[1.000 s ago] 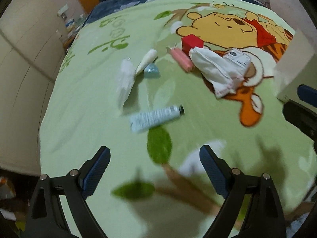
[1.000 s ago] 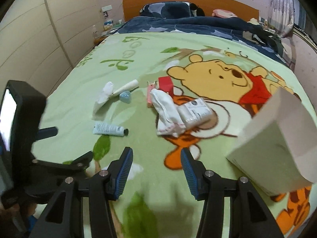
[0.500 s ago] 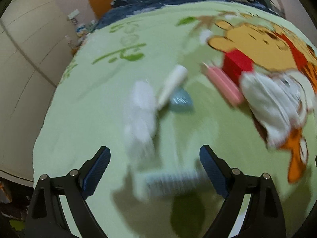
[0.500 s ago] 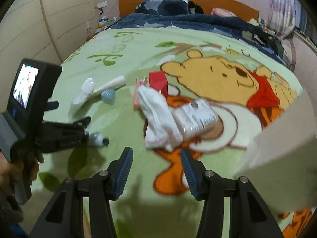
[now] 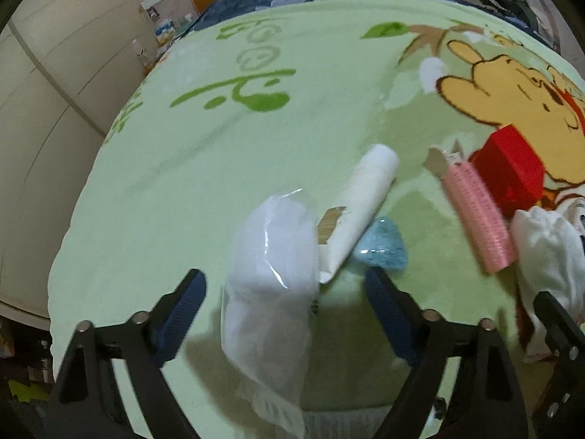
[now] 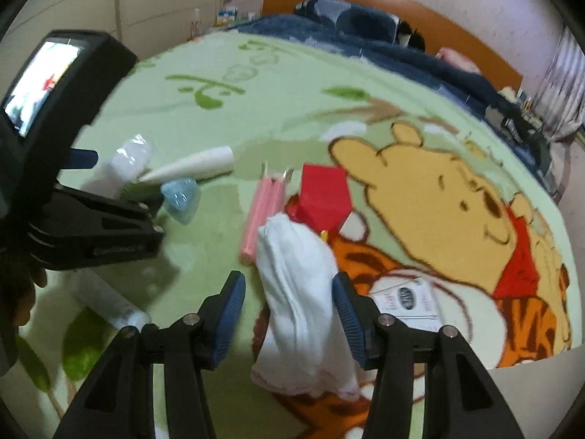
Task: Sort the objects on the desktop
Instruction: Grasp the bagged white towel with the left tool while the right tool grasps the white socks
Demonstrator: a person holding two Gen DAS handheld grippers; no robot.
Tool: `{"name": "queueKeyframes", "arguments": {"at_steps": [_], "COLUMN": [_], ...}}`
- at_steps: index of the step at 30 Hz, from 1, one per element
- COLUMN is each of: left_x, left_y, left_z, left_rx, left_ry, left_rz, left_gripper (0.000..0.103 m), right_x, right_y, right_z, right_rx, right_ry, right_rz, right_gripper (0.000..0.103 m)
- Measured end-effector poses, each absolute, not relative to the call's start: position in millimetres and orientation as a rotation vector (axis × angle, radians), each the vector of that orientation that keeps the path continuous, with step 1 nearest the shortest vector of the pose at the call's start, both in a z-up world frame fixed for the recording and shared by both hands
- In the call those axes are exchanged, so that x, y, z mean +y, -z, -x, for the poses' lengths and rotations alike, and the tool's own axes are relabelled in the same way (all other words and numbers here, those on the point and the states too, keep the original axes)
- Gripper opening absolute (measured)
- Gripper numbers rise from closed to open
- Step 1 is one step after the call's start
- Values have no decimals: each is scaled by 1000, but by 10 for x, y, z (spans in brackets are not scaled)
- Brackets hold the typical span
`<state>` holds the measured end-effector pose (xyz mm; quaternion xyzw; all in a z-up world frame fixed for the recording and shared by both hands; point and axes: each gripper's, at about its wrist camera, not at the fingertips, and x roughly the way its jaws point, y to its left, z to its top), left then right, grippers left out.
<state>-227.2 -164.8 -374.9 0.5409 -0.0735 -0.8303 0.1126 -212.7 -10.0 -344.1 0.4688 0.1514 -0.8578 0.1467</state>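
My left claw (image 5: 285,289) is spread wide above the pale green cartoon-print blanket (image 5: 190,168) on the bed, gripping nothing. Between its blue-padded fingers (image 5: 182,311) lies a clear plastic bag of white cotton-like stuff (image 5: 272,274), not touched by either pad. Just right of that bag, a white cream tube (image 5: 362,212) lies slanted, its flat end against the bag. A small light blue triangular packet (image 5: 382,247) sits touching the tube's lower side, close to my left claw's right finger. Further right lies a pink ribbed roller on a card backing (image 5: 475,216), and beside it stands a red box (image 5: 508,168).

From the right wrist view, a white tube with grey print (image 6: 109,303) lies low on the left, partly under my left claw's black frame. My right claw (image 6: 289,303) is also held apart, its fingers (image 6: 345,311) straddling a folded white cloth (image 6: 299,292) that lies over the tiger print; I cannot tell whether the pads touch it. The cloth's upper end meets the red box (image 6: 323,194). Right of the cloth lies a flat white sachet with a dark round logo (image 6: 406,301).
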Motion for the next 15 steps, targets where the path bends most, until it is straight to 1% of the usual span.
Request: {"name": "queueKeyframes", "arguments": {"at_steps": [1,2,3,4,5,6,7,8,9,11,15], "left_x": [-1668,-1691,-1722,-1751,-1765,-1770,-1769,-1770,-1771,-1783,-1744], "left_y": [3786,3822,3862,3883,3886,3884,3879,3868,3856,3815,3684], "left_z": [2287,2301,2307,2305,2299,2293,2283,2271,2257,2211,2020], "left_rx": [-208,-192,-172,-160,-151,-154,-163,-161,-156,-134,-109], "left_ry": [2431,2424,2414,2410,2413,2415,2413,2414,2412,2406,2414], "left_rz": [-1604,-1625,-1643,-1640,-1635,-1629,-1624,-1623,-1622,-1622,-1618], "left_gripper": [73,62,58,55,51,49,44,38,34,30,29], "right_x": [-109,-116,-123,-124,-117,-105,-97,-80,-73,-19,102], "right_y": [3465,3485,3505,3522,3545,3560,3566,3559,3554,3496,3350], "right_z": [2148,2162,2176,2187,2202,2204,2202,2189,2180,2125,1959], "right_rx": [432,427,418,407,386,368,353,323,300,231,100], "right_ry": [2466,2460,2451,2440,2423,2414,2413,2407,2405,2409,2406], "right_rz": [-1355,-1360,-1369,-1378,-1393,-1404,-1408,-1410,-1412,-1413,-1414], "right_gripper": [50,46,44,36,23,21,19,17,16,15,15]}}
